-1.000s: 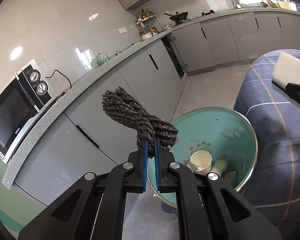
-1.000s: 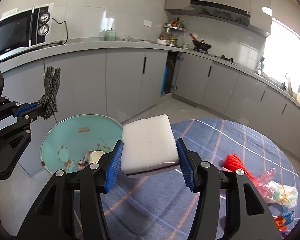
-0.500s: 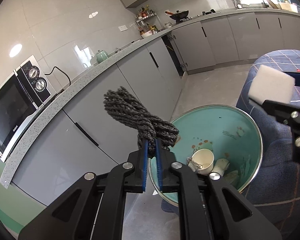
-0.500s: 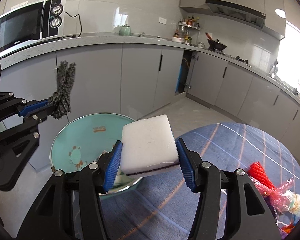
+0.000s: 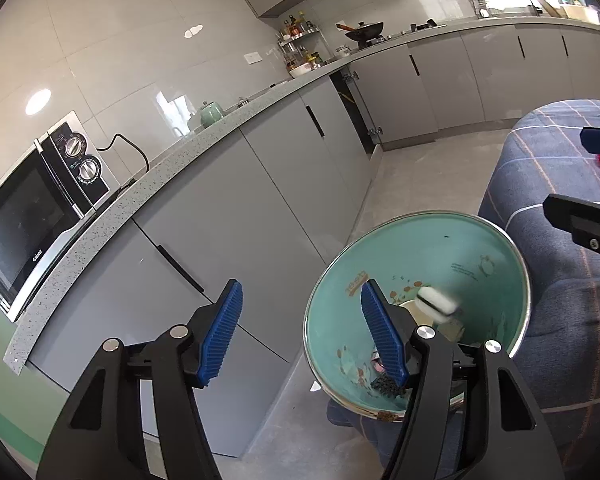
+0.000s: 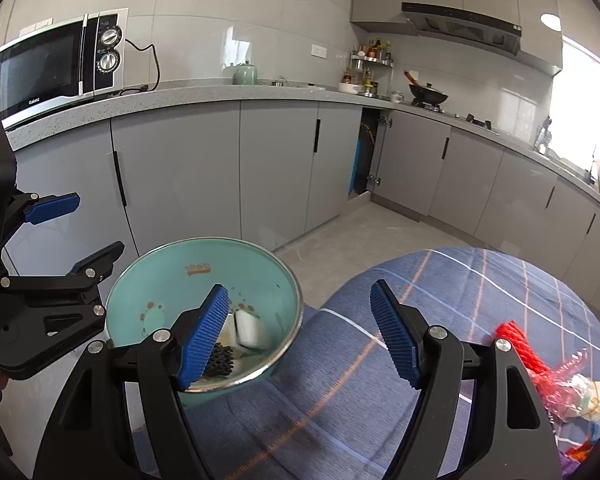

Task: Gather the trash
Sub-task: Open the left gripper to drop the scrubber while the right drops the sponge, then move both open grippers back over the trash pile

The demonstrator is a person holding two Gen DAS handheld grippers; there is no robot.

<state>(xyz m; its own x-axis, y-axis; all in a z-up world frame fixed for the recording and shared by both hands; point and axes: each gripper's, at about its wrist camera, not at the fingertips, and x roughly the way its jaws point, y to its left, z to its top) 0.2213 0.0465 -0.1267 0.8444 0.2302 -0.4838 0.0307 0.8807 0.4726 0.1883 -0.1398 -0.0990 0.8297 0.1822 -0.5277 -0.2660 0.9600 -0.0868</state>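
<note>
Two grippers opening, nothing between jaws: left gripper (image 5: 300, 330), right gripper (image 6: 300, 334) | rope (image 6: 221, 357), sponge (image 6: 249, 330) dropped into basin (image 6: 156, 280) | next: red rope (image 6: 518, 346) on desk to be fetched

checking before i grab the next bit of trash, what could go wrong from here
1. The basin sits right at the edge of the table, so a nudge from the left gripper or right gripper, both opening and empty, could tip it.
2. The red rope and plastic bag lie tangled, so one may drag the other.
</note>
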